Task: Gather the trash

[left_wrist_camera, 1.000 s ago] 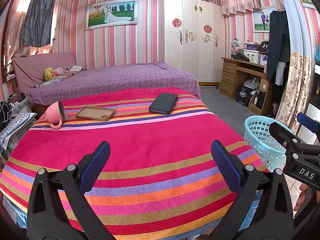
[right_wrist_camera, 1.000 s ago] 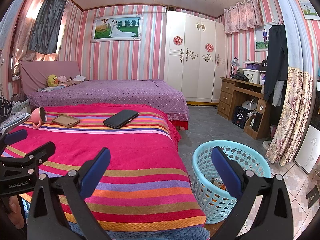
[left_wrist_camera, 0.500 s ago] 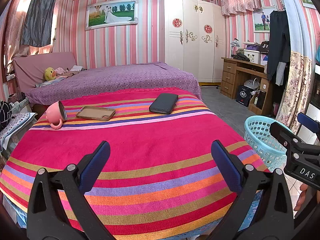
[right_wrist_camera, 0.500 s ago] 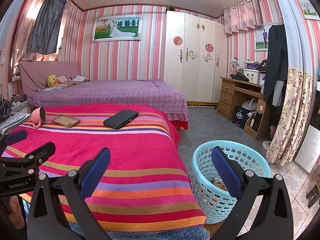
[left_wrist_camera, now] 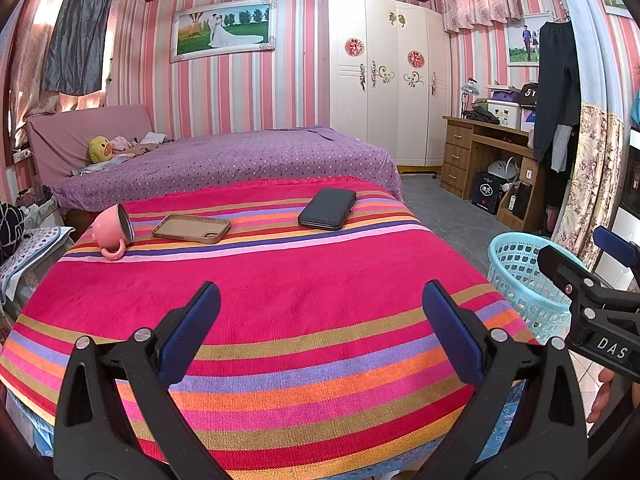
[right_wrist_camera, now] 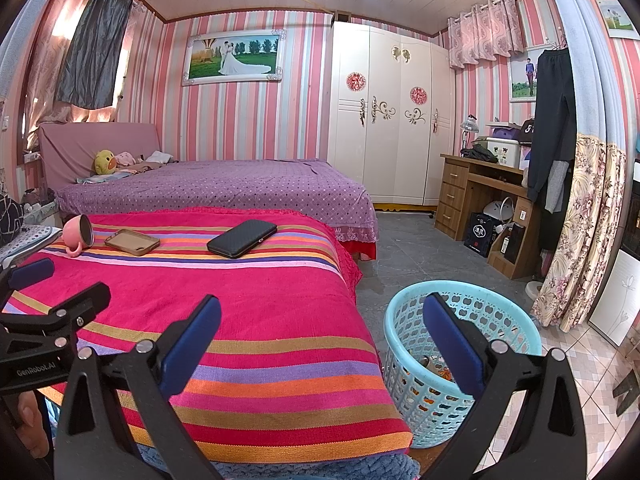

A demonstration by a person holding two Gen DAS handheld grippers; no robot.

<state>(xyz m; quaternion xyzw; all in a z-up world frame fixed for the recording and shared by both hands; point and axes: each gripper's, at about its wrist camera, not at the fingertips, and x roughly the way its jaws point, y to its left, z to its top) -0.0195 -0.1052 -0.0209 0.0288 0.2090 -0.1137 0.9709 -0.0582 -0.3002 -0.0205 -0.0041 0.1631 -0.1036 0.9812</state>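
Observation:
A light blue plastic basket [right_wrist_camera: 460,360] stands on the floor to the right of the striped bed [right_wrist_camera: 240,320], with some scraps at its bottom. In the left wrist view the basket [left_wrist_camera: 520,276] shows at the right, partly behind my right gripper [left_wrist_camera: 592,276]. My left gripper [left_wrist_camera: 320,332] hovers open over the near end of the striped cover, nothing between its blue pads. My right gripper [right_wrist_camera: 320,336] is open too, empty, above the bed's right edge and the basket. My left gripper [right_wrist_camera: 48,292] also shows at the left of the right wrist view.
On the far part of the striped cover lie a tipped pink mug [left_wrist_camera: 114,230], a tan phone case [left_wrist_camera: 191,229] and a black wallet [left_wrist_camera: 328,214]. Beyond is a purple bed [left_wrist_camera: 224,160]. A wooden desk [right_wrist_camera: 480,196], a wardrobe [right_wrist_camera: 392,120] and floral curtains [right_wrist_camera: 580,232] stand to the right.

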